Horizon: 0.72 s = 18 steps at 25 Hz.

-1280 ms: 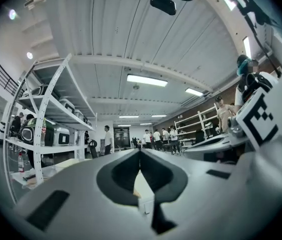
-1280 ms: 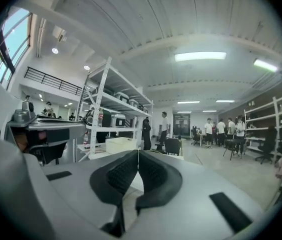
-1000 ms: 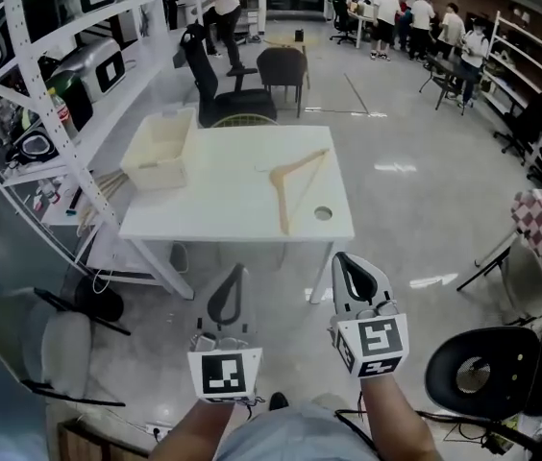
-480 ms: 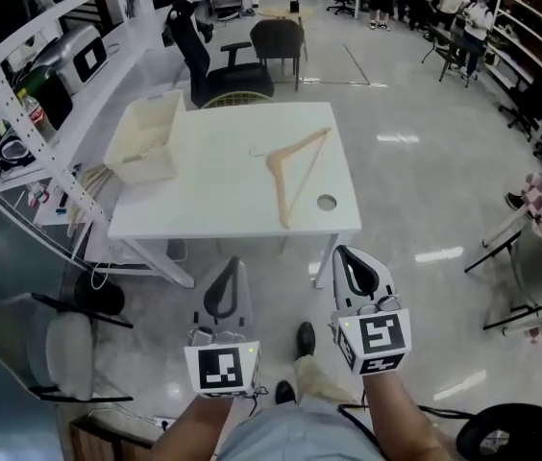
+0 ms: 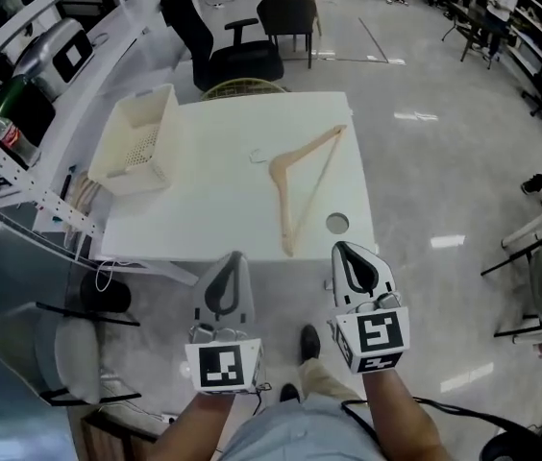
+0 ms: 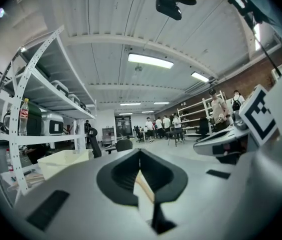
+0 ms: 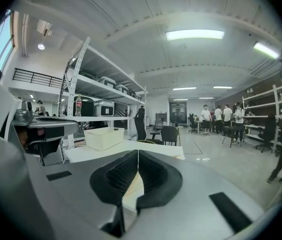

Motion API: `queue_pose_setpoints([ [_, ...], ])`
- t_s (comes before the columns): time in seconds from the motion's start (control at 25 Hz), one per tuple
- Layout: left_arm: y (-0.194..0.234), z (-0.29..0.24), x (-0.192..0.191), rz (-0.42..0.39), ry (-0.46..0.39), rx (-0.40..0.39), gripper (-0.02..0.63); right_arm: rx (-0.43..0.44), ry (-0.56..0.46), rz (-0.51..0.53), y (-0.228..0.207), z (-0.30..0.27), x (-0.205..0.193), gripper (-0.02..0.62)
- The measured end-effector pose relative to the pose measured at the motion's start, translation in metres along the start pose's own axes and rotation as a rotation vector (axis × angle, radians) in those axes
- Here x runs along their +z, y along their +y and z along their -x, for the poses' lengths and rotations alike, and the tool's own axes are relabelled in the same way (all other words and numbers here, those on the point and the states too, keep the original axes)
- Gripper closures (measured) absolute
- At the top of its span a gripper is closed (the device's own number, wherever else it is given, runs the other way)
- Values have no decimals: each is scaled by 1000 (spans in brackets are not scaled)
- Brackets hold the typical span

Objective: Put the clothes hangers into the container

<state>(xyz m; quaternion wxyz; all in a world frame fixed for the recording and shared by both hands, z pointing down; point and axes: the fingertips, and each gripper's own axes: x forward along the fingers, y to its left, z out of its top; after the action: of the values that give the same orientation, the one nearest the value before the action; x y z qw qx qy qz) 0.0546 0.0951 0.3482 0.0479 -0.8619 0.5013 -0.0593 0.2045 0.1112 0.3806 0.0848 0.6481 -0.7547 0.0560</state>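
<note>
Short of table (image 5: 213,214), left gripper (image 5: 234,260) and right gripper (image 5: 345,250) both pinched shut, empty.
Lone hanger (image 5: 302,182) flat at frame centre-right, bin (image 5: 106,173) upper left, well apart. Likely trouble: thin flat wood skidding toward near edge if jaws open late; hook snagging bin rim on the drop.

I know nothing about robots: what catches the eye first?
A pale wooden clothes hanger lies on the white table, right of its middle. A cream plastic basket sits at the table's left edge. Nearer the person, the grey left tongs and right tongs, each with a black-and-white marker cube, are shut and empty.
</note>
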Motion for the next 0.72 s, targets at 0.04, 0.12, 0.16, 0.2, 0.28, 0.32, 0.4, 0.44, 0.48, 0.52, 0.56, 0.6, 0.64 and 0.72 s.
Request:
queue_pose_setpoints([
  [0.04, 2, -10, 1, -13, -8, 5, 594, 6, 2, 1, -4, -10, 1, 583],
  [0.12, 5, -29, 6, -26, -18, 12, 595, 19, 5, 4, -11, -27, 5, 583],
  [0.16, 6, -38, 9, -28, -22, 13, 595, 26, 4, 4, -15, -36, 8, 583],
  [0.2, 7, -46, 12, -33, -26, 15, 594, 34, 2, 5, -18, -46, 12, 583],
  [0.28, 11, -61, 18, -41, -34, 23, 594, 54, -7, 9, -22, -63, 19, 583],
  [0.32, 13, -67, 23, -39, -44, 30, 594, 63, -13, 11, -24, -70, 24, 583],
  [0.4, 12, -78, 37, -19, -62, 40, 594, 77, -32, 15, -30, -83, 36, 583],
  [0.44, 12, -83, 43, -12, -69, 46, 594, 82, -42, 20, -33, -88, 41, 583],
  [0.48, 12, -86, 47, -13, -76, 51, 594, 84, -52, 27, -35, -93, 47, 583],
  [0.52, 13, -89, 49, -16, -83, 57, 594, 85, -61, 34, -38, -97, 51, 583],
  [0.56, 15, -92, 51, -19, -88, 64, 594, 85, -69, 40, -40, -102, 56, 583],
  [0.6, 18, -95, 52, -23, -94, 71, 594, 85, -77, 46, -41, -107, 60, 583],
  [0.64, 23, -98, 53, -27, -100, 79, 594, 86, -85, 51, -42, -113, 65, 583],
  [0.72, 32, -105, 54, -26, -112, 90, 595, 85, -99, 59, -44, -123, 73, 583],
])
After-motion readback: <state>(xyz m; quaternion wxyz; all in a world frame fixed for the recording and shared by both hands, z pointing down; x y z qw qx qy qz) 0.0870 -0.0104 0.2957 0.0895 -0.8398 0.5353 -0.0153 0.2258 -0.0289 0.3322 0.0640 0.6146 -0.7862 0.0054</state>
